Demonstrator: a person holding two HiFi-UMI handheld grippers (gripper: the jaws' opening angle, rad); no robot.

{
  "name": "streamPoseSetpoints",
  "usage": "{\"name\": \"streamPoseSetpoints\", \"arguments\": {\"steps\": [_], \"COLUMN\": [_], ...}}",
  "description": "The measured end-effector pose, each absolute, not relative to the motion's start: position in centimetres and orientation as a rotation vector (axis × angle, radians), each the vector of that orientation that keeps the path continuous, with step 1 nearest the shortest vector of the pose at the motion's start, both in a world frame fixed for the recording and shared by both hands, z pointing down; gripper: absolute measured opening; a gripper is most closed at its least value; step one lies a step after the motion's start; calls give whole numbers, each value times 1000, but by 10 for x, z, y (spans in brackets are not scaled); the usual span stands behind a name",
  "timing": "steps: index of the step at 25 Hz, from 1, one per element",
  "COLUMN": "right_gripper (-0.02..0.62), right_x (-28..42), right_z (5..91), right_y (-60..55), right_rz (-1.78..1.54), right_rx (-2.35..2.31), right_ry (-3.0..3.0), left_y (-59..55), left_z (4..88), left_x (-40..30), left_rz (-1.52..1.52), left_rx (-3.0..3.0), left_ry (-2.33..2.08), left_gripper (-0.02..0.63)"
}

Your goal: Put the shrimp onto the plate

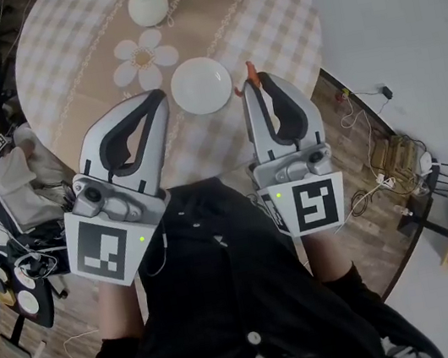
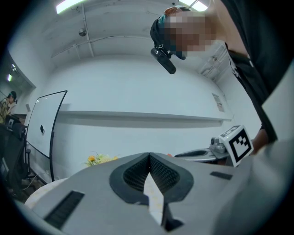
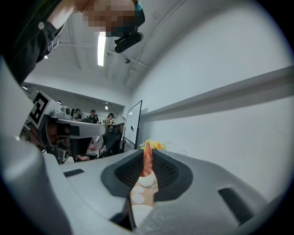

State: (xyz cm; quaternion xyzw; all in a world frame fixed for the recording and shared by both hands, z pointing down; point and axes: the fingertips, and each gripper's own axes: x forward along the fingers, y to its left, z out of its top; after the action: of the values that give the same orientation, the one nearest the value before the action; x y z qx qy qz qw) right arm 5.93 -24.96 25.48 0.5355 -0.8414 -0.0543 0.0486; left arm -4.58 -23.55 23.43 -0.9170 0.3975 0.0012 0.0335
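An orange shrimp (image 1: 249, 77) sticks out from the tip of my right gripper (image 1: 259, 84), whose jaws are shut on it; in the right gripper view the shrimp (image 3: 146, 160) stands upright between the black pads. The small white plate (image 1: 201, 85) lies on the round table just left of that gripper's tip. To the plate's left, my left gripper (image 1: 157, 101) is held with its jaws closed on nothing; its tips (image 2: 149, 158) meet in the left gripper view.
The round table (image 1: 263, 12) has a checked cloth with a tan runner, a flower-shaped white coaster (image 1: 144, 58) and a white vase (image 1: 148, 7) with flowers behind the plate. A chair with bags (image 1: 4, 200) stands left. Cables and boxes (image 1: 388, 158) lie on the floor right.
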Motion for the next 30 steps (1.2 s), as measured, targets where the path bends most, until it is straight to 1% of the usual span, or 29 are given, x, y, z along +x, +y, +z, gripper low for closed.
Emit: {"name": "streamPoseSetpoints", "arguments": {"steps": [13,24,30], "right_gripper": [48,48,48], "right_x": [45,34,30], "right_z": [297,355,384], "right_y": [-270,-294,-304], "right_rz": [-121,68,101], "right_rx": [1477,1395,1332], "right_ry": [-2567,-2545,-2503], "left_y": [-236,-241,-245], "left_z": [238,244,245], "left_x": [-54,-67,-72], "left_rz": [-20,-49,-56], "left_rx": [-2790,-2757,-2742], "left_ry": [1291,1374,1410], "left_gripper": [2,2,2]}}
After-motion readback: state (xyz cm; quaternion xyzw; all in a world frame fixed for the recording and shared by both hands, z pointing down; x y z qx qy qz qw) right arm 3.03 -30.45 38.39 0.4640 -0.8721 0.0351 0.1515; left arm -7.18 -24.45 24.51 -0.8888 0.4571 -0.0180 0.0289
